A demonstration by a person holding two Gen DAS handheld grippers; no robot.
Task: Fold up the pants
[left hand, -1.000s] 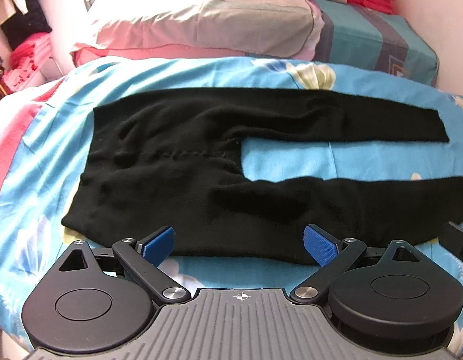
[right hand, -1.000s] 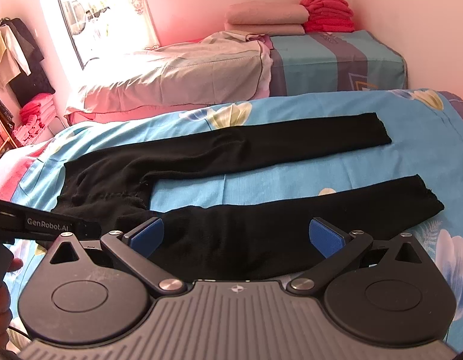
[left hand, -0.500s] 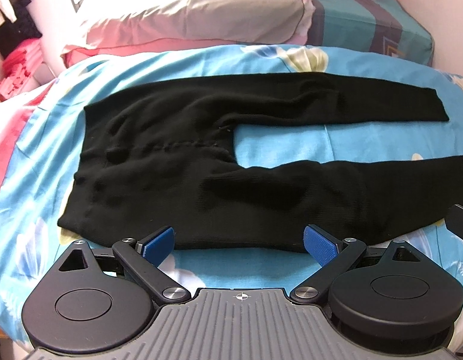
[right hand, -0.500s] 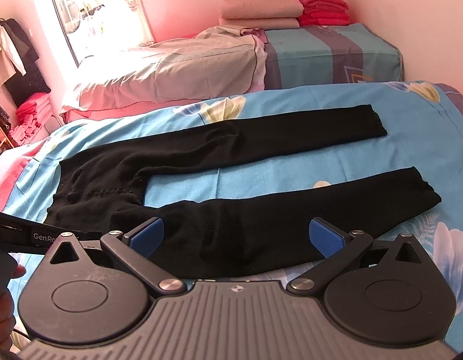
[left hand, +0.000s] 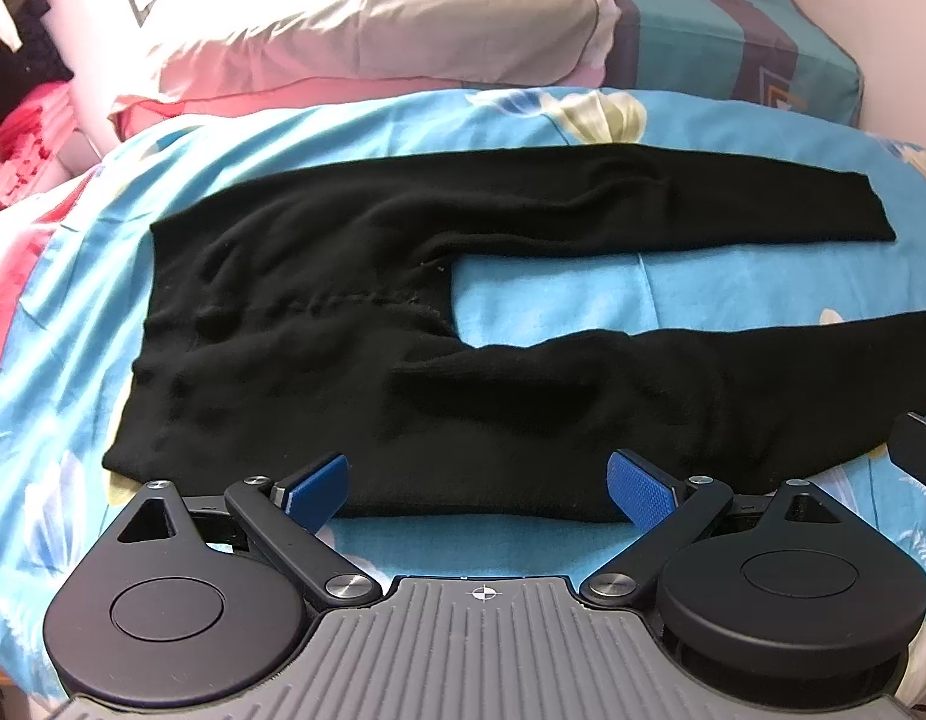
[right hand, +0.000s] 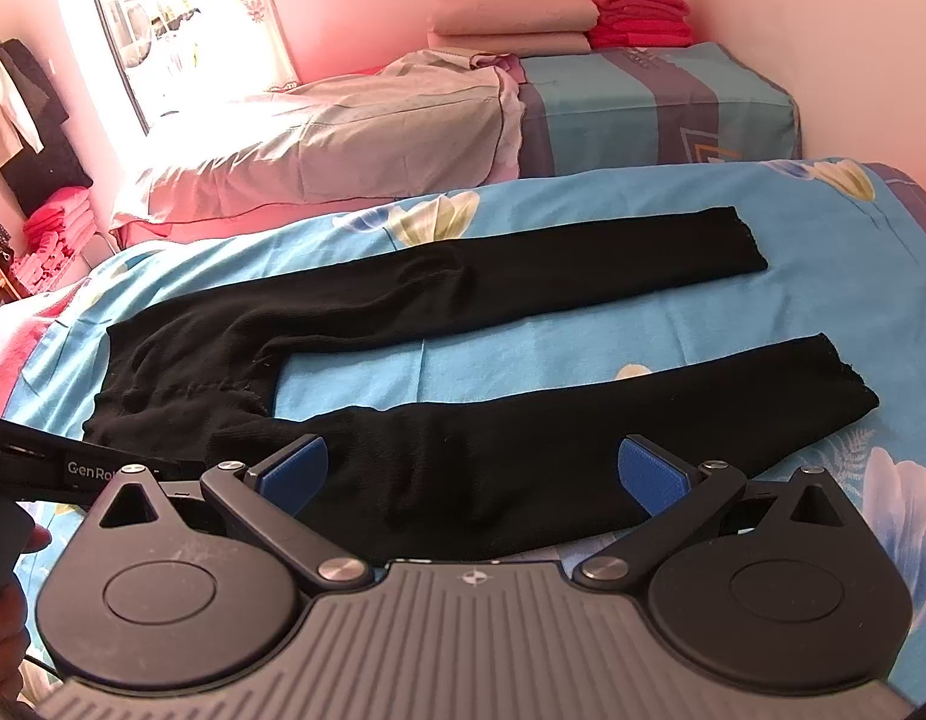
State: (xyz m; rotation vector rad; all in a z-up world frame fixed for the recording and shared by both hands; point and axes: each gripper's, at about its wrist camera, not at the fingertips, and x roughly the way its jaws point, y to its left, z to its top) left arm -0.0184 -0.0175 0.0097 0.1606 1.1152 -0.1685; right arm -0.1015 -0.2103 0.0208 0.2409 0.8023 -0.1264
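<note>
Black pants (left hand: 355, 324) lie flat on a blue flowered bedspread (left hand: 583, 282), waist to the left, both legs spread apart and pointing right. They also show in the right wrist view (right hand: 523, 450). My left gripper (left hand: 478, 489) is open and empty, low over the near edge of the near leg by the hip. My right gripper (right hand: 472, 471) is open and empty over the near leg's middle. The left gripper's body (right hand: 73, 468) shows at the left edge of the right wrist view.
A second bed with a pink-grey cover (right hand: 343, 144) and a blue striped part (right hand: 673, 114) stands behind. Folded beige and red textiles (right hand: 559, 24) are stacked on it. Clothes and red towels (right hand: 49, 228) are at the far left.
Both grippers have moved lower and closer to the near leg's front edge; the pants look larger. The pants have not moved. Both grippers stay open.
</note>
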